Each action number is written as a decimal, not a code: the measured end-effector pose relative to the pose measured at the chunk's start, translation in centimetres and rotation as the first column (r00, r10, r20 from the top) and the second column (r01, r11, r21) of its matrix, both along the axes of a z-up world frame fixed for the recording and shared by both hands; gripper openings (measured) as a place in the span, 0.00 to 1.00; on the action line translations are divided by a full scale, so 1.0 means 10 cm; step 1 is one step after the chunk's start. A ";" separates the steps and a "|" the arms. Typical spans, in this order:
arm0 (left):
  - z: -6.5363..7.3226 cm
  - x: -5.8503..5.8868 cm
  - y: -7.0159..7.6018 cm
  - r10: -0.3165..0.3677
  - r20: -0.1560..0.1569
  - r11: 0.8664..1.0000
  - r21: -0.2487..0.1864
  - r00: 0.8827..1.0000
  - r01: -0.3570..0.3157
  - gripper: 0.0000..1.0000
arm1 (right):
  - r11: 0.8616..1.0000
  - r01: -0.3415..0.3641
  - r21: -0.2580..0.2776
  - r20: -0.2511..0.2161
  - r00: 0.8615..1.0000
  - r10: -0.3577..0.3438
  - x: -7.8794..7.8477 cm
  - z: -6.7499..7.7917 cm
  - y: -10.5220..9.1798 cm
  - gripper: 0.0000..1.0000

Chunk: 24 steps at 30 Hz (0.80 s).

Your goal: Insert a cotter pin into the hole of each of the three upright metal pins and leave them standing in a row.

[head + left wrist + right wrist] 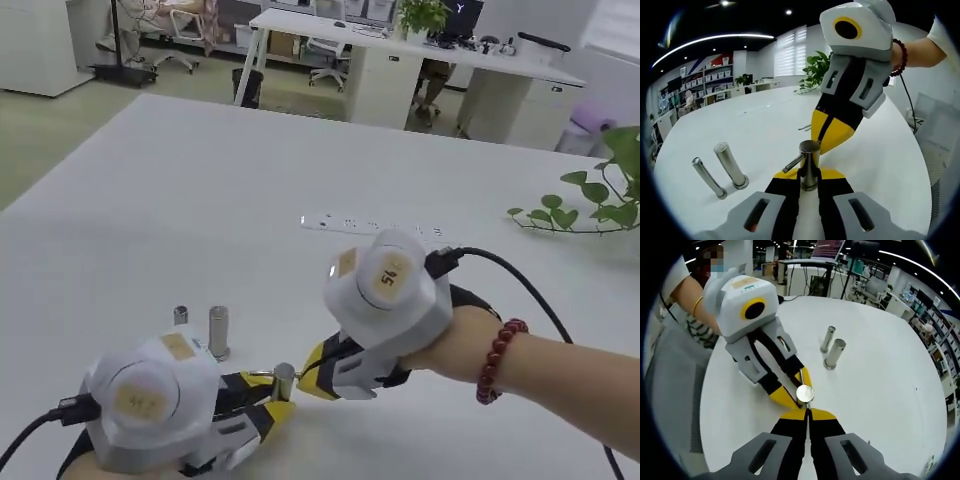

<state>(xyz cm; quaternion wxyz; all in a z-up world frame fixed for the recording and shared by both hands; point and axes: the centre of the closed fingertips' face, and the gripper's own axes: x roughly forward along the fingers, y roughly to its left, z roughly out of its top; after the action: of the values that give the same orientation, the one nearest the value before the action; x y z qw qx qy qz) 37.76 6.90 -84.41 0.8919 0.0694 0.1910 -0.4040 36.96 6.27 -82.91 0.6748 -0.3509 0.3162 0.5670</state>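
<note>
A short steel pin (284, 378) stands upright on the white table (300, 170) between both grippers. My left gripper (809, 176) is shut on that pin's (809, 162) lower body with its yellow tips. A thin cotter pin (792, 162) sticks out of the pin's side near its top. My right gripper (807, 412) is shut, its tips meeting the pin's round top (805, 393) from the opposite side; it seems to pinch the cotter pin's other end. Two more steel pins stand upright close together, a thick one (218, 330) and a thin one (180, 316).
A white power strip (370, 227) lies flat farther back on the table. A leafy plant branch (600, 195) reaches in at the right edge. A black cable (520, 290) trails from the right gripper. Office desks and chairs stand beyond the table.
</note>
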 end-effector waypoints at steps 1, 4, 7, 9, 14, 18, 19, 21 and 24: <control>0.00 0.01 0.01 0.000 -0.001 1.000 0.001 1.000 0.000 0.11 | 1.000 0.002 0.005 0.000 1.000 -0.002 0.01 0.00 0.01 0.03; -0.01 0.04 0.02 0.007 -0.004 1.000 -0.001 1.000 -0.007 0.11 | 1.000 0.006 0.010 0.006 1.000 -0.006 0.04 0.01 0.02 0.03; -0.01 0.06 0.02 0.005 -0.003 1.000 0.003 1.000 -0.005 0.11 | 1.000 0.007 0.009 0.009 1.000 -0.007 0.05 0.00 0.02 0.03; -0.01 0.06 0.02 0.005 -0.005 1.000 0.006 1.000 -0.005 0.11 | 1.000 0.008 0.010 0.005 1.000 -0.008 0.06 0.00 0.03 0.03; -0.04 0.07 0.02 0.016 -0.014 1.000 0.024 1.000 -0.015 0.11 | 1.000 0.005 0.011 0.018 1.000 -0.005 0.05 0.00 0.04 0.06; -0.12 0.07 0.06 0.028 -0.041 0.998 0.052 0.999 -0.026 0.14 | 1.000 0.015 0.021 0.007 1.000 -0.016 0.04 -0.01 0.04 0.09; -0.12 0.06 0.07 0.027 -0.039 0.998 0.054 0.999 -0.025 0.15 | 1.000 0.016 0.020 0.011 1.000 -0.017 0.04 -0.01 0.03 0.10; -0.11 0.06 0.11 0.034 -0.044 0.998 0.050 0.998 -0.032 0.17 | 1.000 0.022 0.020 0.014 1.000 -0.023 0.05 0.00 0.01 0.11; -0.07 0.05 0.15 0.041 -0.041 0.998 0.050 0.998 -0.039 0.21 | 0.999 0.034 0.030 0.015 0.999 -0.035 0.06 0.02 -0.02 0.13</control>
<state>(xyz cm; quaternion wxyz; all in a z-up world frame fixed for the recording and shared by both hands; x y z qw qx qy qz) 38.24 8.43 -85.12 0.8936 0.0789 0.2209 -0.3826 37.59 6.05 -82.74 0.6921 -0.3395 0.3085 0.5572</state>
